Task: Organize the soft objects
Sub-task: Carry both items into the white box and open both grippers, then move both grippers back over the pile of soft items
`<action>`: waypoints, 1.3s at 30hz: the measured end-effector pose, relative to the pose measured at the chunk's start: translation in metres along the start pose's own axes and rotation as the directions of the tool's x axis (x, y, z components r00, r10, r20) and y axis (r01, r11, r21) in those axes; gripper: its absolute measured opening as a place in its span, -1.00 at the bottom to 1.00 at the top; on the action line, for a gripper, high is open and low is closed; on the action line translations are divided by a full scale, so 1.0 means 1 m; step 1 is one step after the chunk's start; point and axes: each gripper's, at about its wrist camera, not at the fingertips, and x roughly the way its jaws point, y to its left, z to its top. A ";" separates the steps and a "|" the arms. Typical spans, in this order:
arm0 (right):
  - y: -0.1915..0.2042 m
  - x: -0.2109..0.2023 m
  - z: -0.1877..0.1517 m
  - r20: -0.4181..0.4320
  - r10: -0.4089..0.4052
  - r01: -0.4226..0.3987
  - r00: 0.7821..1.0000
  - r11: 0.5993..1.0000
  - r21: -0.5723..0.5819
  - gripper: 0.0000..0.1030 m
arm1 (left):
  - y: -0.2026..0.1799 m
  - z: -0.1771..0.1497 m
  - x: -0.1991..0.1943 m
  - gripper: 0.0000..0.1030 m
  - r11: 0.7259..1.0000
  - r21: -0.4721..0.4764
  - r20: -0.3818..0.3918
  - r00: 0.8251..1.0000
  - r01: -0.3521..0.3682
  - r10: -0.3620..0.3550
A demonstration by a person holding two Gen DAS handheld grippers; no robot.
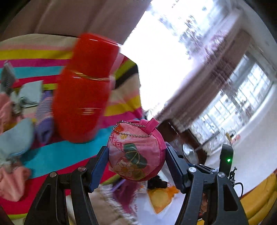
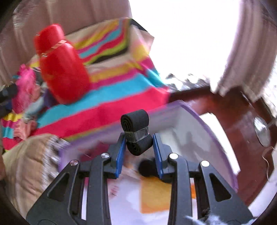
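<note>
Beside the red flask [image 1: 83,90] on the striped blanket [image 1: 60,154], the left tool [image 1: 136,155] gripped a round pink pouch [image 1: 135,150] (bead chain attached); the right tool [image 2: 138,142] clamped a rolled black strap [image 2: 136,131].

A glossy red plastic flask [image 1: 83,88] with a thin gold band stands tilted on a bright multicoloured striped cloth [image 1: 60,155]. Beige curtains [image 1: 77,15] hang behind it. To the right, a dark reddish-brown wooden table [image 2: 233,110] carries a round shiny metal disc [image 2: 262,131].
</note>
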 end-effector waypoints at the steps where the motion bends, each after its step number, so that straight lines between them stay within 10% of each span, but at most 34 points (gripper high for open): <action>1: -0.010 0.001 -0.006 -0.015 -0.017 0.017 1.000 1.000 0.015 -0.32 | -0.008 0.000 0.007 0.30 1.000 0.013 -0.010 1.000 0.007 -0.007; 12: -0.080 0.014 -0.047 -0.156 -0.132 0.149 0.979 0.983 0.106 -0.24 | -0.070 -0.008 0.063 0.30 0.991 0.125 -0.120 0.992 0.057 -0.042; 17: -0.098 -0.012 -0.051 -0.095 -0.146 0.160 0.985 0.974 0.161 0.24 | -0.090 -0.016 0.088 0.30 0.985 0.155 -0.177 0.983 0.070 -0.042; 26: -0.125 -0.046 -0.044 0.001 -0.212 0.203 0.977 0.938 0.280 0.27 | -0.143 -0.028 0.131 0.31 0.965 0.228 -0.269 0.961 0.131 -0.067; 32: -0.146 -0.058 -0.046 0.017 -0.252 0.231 0.968 0.908 0.350 0.28 | -0.172 -0.040 0.159 0.43 0.945 0.214 -0.373 0.915 0.248 -0.156; 39: -0.138 -0.050 -0.043 -0.003 -0.233 0.221 0.972 0.917 0.333 0.29 | -0.158 -0.033 0.143 0.43 0.948 0.205 -0.347 0.924 0.244 -0.163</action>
